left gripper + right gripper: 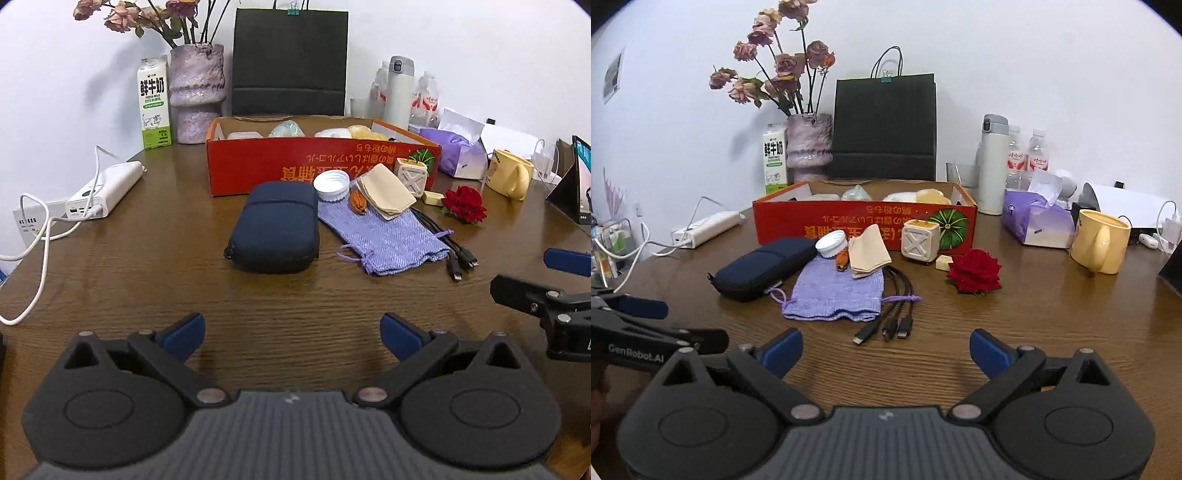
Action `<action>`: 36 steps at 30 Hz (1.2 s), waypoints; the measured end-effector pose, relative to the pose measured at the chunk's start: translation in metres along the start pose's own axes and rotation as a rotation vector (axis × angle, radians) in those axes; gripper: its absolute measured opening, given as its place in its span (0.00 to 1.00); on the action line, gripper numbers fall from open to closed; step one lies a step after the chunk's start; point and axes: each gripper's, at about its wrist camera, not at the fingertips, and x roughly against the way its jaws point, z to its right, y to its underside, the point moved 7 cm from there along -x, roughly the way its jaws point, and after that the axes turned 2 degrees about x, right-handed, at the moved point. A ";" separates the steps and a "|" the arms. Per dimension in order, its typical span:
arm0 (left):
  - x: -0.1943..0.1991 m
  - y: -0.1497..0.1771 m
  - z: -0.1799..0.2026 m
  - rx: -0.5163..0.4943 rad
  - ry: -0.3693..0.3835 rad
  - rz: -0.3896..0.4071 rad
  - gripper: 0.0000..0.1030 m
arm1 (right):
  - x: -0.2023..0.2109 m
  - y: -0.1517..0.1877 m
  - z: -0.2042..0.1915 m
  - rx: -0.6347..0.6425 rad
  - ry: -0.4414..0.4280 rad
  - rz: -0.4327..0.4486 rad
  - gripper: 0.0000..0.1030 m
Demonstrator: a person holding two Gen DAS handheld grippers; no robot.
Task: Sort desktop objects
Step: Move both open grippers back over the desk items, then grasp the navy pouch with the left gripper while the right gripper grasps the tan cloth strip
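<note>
A navy zip case (275,230) (764,264) lies mid-table before a red cardboard box (258,170) (798,221). Right of it lie a lilac pouch (384,240) (838,291), a white cap (331,185) (832,243), a folded beige cloth (388,192) (868,251), a white charger cube (410,178) (919,240), black cables (458,254) (890,317) and a red rose (463,204) (974,271). My left gripper (291,334) is open and empty, near the table's front. My right gripper (886,352) is open and empty, just short of the cable plugs.
At the back stand a milk carton (153,103), a vase (197,92), a black paper bag (290,61), a thermos (993,162) and bottles (1028,155). A power bank (105,190) with white cable lies left. A tissue pack (1034,218) and yellow mug (1099,240) sit right.
</note>
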 end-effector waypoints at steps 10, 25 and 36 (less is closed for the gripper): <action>-0.014 -0.037 -0.001 -0.062 0.002 0.081 1.00 | 0.002 0.001 -0.002 0.013 -0.009 0.000 0.92; -0.112 -0.086 -0.018 -0.026 0.093 -0.069 0.70 | -0.146 -0.086 0.006 -0.060 -0.143 -0.153 0.55; -0.037 -0.087 -0.024 0.072 0.074 0.035 0.60 | -0.098 -0.086 0.001 -0.083 -0.123 -0.081 0.09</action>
